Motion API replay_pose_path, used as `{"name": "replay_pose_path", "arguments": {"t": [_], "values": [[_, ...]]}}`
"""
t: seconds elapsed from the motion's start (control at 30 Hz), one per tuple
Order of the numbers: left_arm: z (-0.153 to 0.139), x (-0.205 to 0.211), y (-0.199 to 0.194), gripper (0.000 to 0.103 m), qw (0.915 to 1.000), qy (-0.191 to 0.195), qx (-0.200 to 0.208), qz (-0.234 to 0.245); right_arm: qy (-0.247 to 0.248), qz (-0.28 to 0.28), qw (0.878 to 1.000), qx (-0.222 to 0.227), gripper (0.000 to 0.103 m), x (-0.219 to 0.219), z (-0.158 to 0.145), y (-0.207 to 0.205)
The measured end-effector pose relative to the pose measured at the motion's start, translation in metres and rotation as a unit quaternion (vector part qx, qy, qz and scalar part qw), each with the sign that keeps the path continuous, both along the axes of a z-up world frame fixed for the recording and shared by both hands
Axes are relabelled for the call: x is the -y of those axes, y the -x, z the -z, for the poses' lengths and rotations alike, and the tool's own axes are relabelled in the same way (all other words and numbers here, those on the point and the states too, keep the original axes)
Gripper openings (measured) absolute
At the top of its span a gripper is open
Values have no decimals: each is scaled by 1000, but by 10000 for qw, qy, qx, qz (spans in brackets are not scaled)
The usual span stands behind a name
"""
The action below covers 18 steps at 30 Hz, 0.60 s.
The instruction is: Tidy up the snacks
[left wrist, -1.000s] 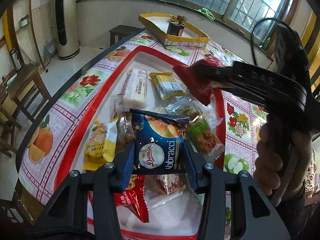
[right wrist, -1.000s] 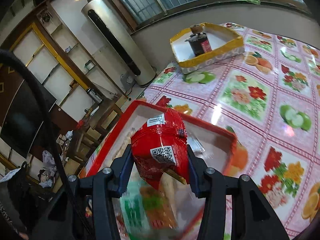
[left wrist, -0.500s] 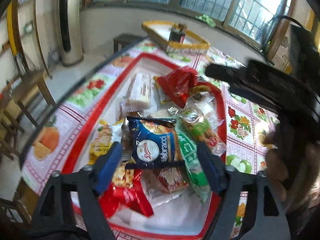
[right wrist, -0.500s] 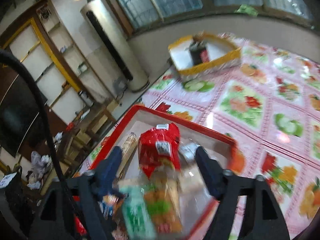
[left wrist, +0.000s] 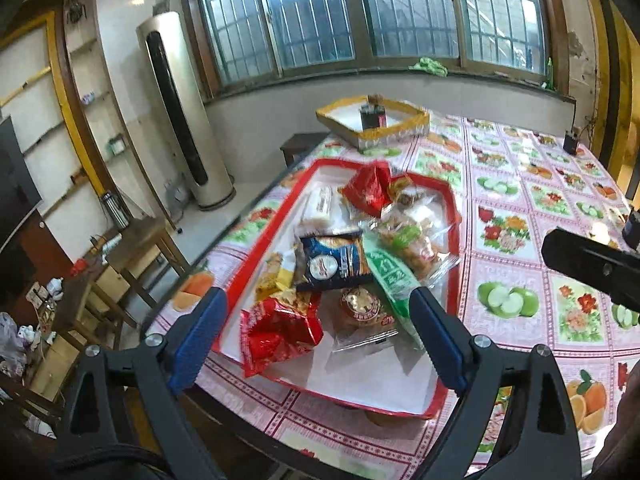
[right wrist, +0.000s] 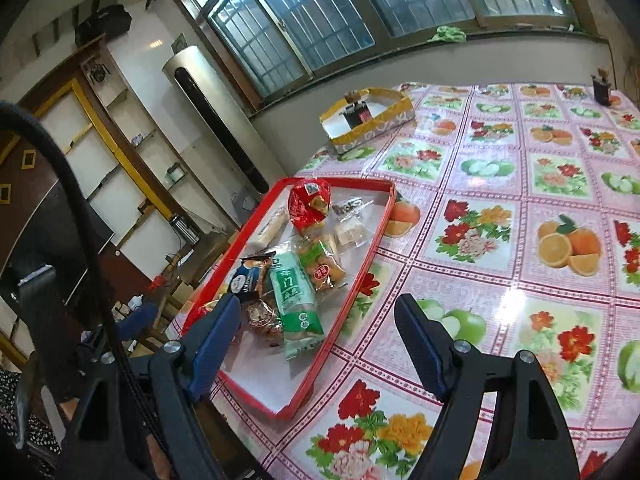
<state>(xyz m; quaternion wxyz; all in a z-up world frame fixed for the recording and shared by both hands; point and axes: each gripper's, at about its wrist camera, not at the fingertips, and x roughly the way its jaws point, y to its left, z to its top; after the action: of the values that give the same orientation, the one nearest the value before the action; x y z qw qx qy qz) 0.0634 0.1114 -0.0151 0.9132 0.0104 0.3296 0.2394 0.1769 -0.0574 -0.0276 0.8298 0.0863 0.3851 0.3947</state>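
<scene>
Both grippers hang released and empty, their jaws having just opened. The snacks lie piled in the red tray (left wrist: 256, 256), ahead of and below the left gripper (left wrist: 318, 336), which is nearer. From the right gripper (right wrist: 318, 344) the tray (right wrist: 360, 264) runs lengthwise forward-left.

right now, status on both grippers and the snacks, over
Left gripper open, empty, jaws just opened. Right gripper same. Blue packet and red packet lying in red tray. Nothing in the way.
</scene>
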Motion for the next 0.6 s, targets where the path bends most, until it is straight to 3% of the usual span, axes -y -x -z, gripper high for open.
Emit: {"name": "replay_pose_path", "arguments": {"t": [0.37, 0.43, 0.6], "values": [[-42, 1, 25, 101, 9987, -95, 476, -174, 294, -363, 9889, 1408, 82, -7, -86, 17], [-44, -5, 29, 102, 9983, -72, 511, -274, 230, -354, 9906, 1299, 82, -9, -83, 14], [-32, -13, 28, 102, 9986, -32, 361, -374, 103, -352, 9968, 705, 82, -20, -41, 18]]}}
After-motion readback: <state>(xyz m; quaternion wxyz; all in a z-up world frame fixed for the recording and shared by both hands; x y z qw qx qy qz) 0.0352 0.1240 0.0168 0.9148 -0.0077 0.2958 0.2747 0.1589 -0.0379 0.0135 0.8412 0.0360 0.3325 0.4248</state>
